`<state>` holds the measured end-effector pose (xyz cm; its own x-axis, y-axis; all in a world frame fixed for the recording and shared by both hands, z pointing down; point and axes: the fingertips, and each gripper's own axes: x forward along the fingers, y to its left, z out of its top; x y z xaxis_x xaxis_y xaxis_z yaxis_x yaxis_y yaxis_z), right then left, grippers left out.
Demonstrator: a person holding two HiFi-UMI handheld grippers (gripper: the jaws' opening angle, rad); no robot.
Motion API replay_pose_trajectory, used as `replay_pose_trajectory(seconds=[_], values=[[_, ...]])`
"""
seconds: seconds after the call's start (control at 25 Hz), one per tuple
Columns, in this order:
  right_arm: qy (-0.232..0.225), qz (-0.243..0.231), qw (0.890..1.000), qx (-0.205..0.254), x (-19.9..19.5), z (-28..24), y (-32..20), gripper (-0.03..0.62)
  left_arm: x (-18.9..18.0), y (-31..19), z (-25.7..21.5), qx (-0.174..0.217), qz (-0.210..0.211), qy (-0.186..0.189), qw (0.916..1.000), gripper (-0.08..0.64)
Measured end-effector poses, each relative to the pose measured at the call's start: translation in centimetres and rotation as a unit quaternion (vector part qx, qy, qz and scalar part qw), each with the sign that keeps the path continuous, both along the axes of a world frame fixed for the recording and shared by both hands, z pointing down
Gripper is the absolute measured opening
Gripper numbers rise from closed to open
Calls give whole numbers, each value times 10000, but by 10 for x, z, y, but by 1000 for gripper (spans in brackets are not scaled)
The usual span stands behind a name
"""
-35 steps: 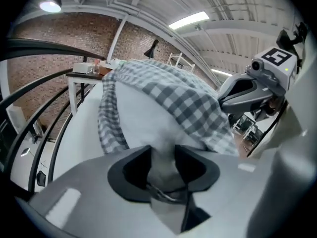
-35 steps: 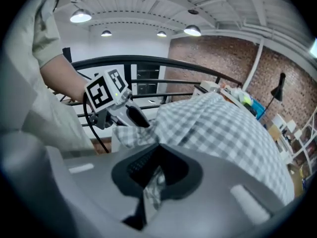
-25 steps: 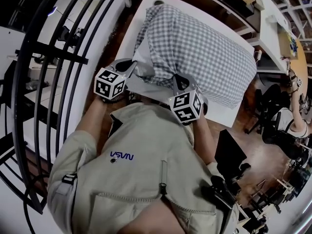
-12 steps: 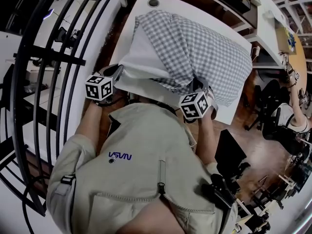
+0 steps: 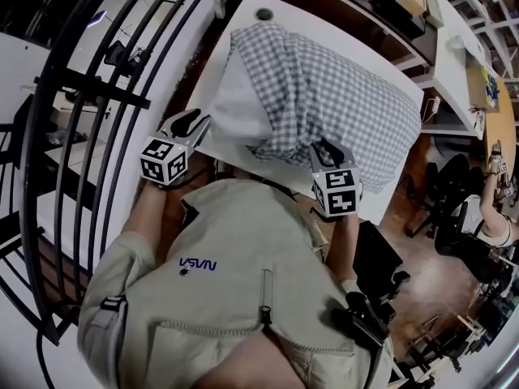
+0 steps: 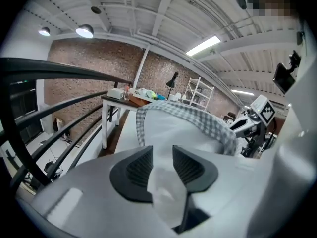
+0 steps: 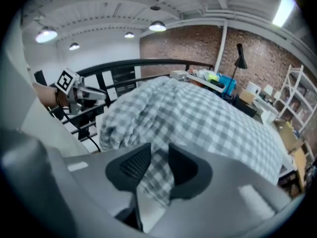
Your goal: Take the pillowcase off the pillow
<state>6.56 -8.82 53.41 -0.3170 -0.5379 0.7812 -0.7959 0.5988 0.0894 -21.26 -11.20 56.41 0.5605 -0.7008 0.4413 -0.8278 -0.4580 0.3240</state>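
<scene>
Head view: the pillow (image 5: 237, 108) lies on the white table (image 5: 304, 16), its near corner bare. The checked pillowcase (image 5: 340, 96) covers the rest and bunches at its open hem.

Left gripper (image 5: 195, 122): your jaws have just been opening. They stand apart with a fold of the white pillow corner loose between the pads, no longer pinched.

Right gripper (image 5: 324, 148): these jaws have also just been opening. They stand apart with the checked hem hanging slack between them.

Handling, as a judgement: both pieces are light, soft and limp. The case is thin cloth that stretches and slips under a shallow bite, while the filling yields and gives little to pull against. Take the pillow deep at its bare corner, through cover and stuffing together. Take the case at the doubled hem edge, not on a single layer, so that it does not slide out.
</scene>
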Motion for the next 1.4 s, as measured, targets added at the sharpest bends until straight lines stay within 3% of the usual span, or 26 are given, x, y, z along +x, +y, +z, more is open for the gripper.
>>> replay_pose_trajectory(seconds=[0.2, 0.32, 0.48, 0.68, 0.96, 1.04, 1.12, 1.2, 1.24, 1.4], values=[[-843, -487, 9939, 526, -17, -53, -23, 114, 8, -33, -22, 302, -424, -98, 9986, 144], [-1061, -652, 9889, 811, -27, -70, -48, 114, 12, -56, -30, 458, -455, -201, 9977, 152], [-986, -675, 9877, 1013, -54, -75, -94, 114, 19, -94, -33, 582, -153, -227, 9979, 191], [-766, -725, 9884, 1091, -111, -80, -151, 116, 35, -135, -11, 305, 612, -155, 9975, 287], [-161, -466, 9962, 715, -144, -42, -232, 174, 70, -164, 10, -313, 1225, 629, 9900, 359], [194, -552, 9970, 507, -146, -25, -242, 186, 81, -154, 10, -494, 1386, 839, 9855, 294], [603, -774, 9944, 383, -149, -14, -246, 176, 89, -140, 5, -438, 1544, 717, 9844, 155], [885, -909, 9910, 419, -149, -16, -250, 60, 92, -132, -8, -121, 1634, 367, 9858, 60], [964, -925, 9898, 488, -148, -20, -252, 27, 93, -127, -16, 64, 1686, 226, 9854, 43], [1208, -696, 9852, 998, -129, -49, -275, 11, 100, -92, -43, 637, 2043, -123, 9768, 34]])
